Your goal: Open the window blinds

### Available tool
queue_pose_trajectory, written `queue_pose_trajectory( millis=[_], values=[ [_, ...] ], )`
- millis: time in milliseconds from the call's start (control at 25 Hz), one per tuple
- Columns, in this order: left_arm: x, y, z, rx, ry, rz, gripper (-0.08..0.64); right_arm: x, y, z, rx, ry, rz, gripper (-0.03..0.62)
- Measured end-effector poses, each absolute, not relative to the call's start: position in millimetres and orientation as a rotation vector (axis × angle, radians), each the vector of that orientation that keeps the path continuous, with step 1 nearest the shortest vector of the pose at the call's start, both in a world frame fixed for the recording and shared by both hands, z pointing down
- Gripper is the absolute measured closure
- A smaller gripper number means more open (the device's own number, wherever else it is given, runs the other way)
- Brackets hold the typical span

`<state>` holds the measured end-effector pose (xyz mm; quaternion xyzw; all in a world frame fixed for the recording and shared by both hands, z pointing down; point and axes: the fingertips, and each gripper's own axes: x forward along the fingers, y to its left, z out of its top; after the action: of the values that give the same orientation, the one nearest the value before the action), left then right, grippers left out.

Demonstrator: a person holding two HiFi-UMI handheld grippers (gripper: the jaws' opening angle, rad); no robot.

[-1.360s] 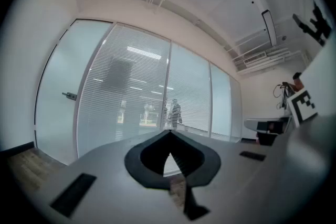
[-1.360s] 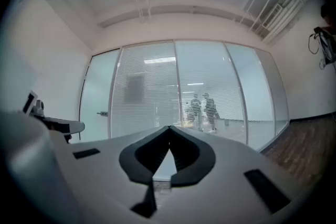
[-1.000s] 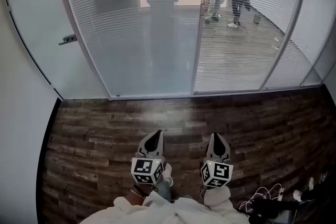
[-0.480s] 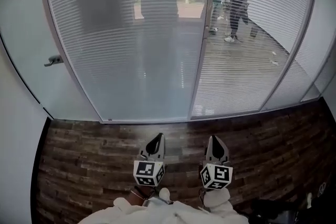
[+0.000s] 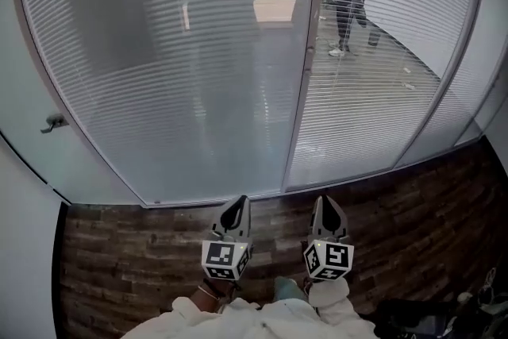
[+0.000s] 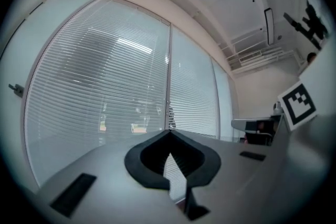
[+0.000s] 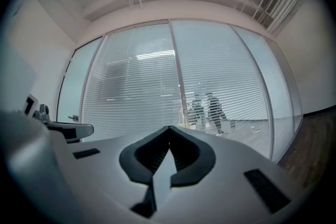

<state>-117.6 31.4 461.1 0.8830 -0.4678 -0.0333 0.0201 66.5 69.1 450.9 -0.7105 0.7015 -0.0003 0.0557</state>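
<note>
Wood floor (image 5: 119, 250) runs to the lowered window blinds (image 5: 175, 67), ahead of both grippers, untouched; left gripper (image 5: 238, 202) and right gripper (image 5: 326, 202) are closed and empty. No cord shows: grabbing slats could bend them

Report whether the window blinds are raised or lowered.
Lowered: the blinds hang fully down, slats reaching the bottom frame.

The window blinds (image 5: 182, 67) are pale slats with a faint sheen, set between smooth grey metal frame posts (image 5: 305, 59). The floor (image 5: 135, 250) is dark wood plank, matt and rough-grained; the left gripper (image 5: 237, 202) and right gripper (image 5: 326, 201) have matt grey plastic shells
</note>
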Motion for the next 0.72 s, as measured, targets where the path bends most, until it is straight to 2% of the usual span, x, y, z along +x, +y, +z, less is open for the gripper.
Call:
queue_pose_trajectory(
  millis=[360,720],
  values=[
    [-81,-81,469,2.686,-1.524,-0.103,0.563,106,-58,452,-2.11,2.17,-0.006,0.581],
    [1,-228,441,2.683,-1.588,-0.156,0.563,176,-223,422,-1.991,2.233,0.042,0.581]
  ],
)
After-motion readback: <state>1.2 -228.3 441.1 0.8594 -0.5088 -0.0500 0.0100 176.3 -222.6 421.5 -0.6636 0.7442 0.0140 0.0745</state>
